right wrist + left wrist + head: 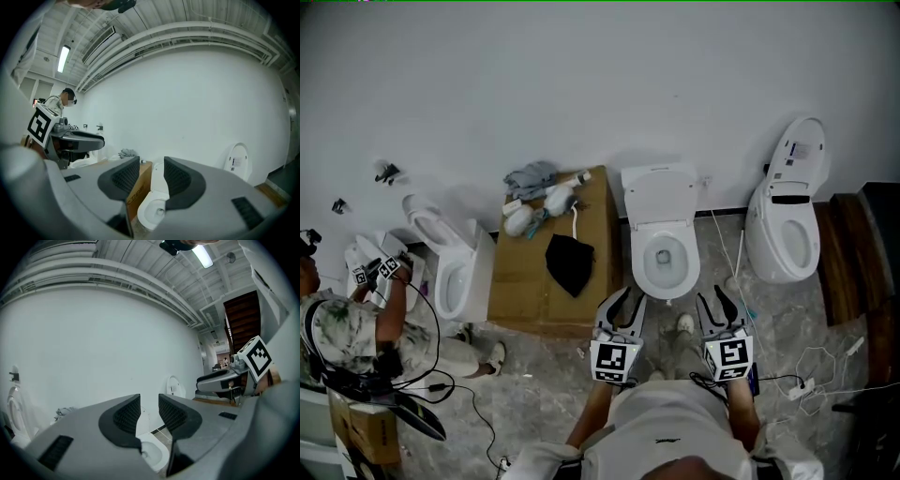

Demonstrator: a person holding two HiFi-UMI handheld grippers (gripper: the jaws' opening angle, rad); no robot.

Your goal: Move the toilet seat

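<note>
A white toilet (664, 253) stands against the wall in the middle of the head view, its bowl uncovered and its lid (659, 195) raised upright behind it. My left gripper (623, 298) hovers just short of the bowl's front left, and my right gripper (717, 302) just short of its front right. Neither touches the toilet. Both are shut with nothing between the pads. In the left gripper view the bowl (152, 452) shows below the left gripper (149, 411). In the right gripper view the bowl (149, 211) lies under the right gripper (152, 174).
A cardboard box (525, 281) left of the toilet carries a black cloth (570, 262) and rags. Another toilet (787, 220) with raised lid stands to the right, a third (455, 272) to the left beside a crouching person (347, 328). Cables (816, 370) trail over the floor at right.
</note>
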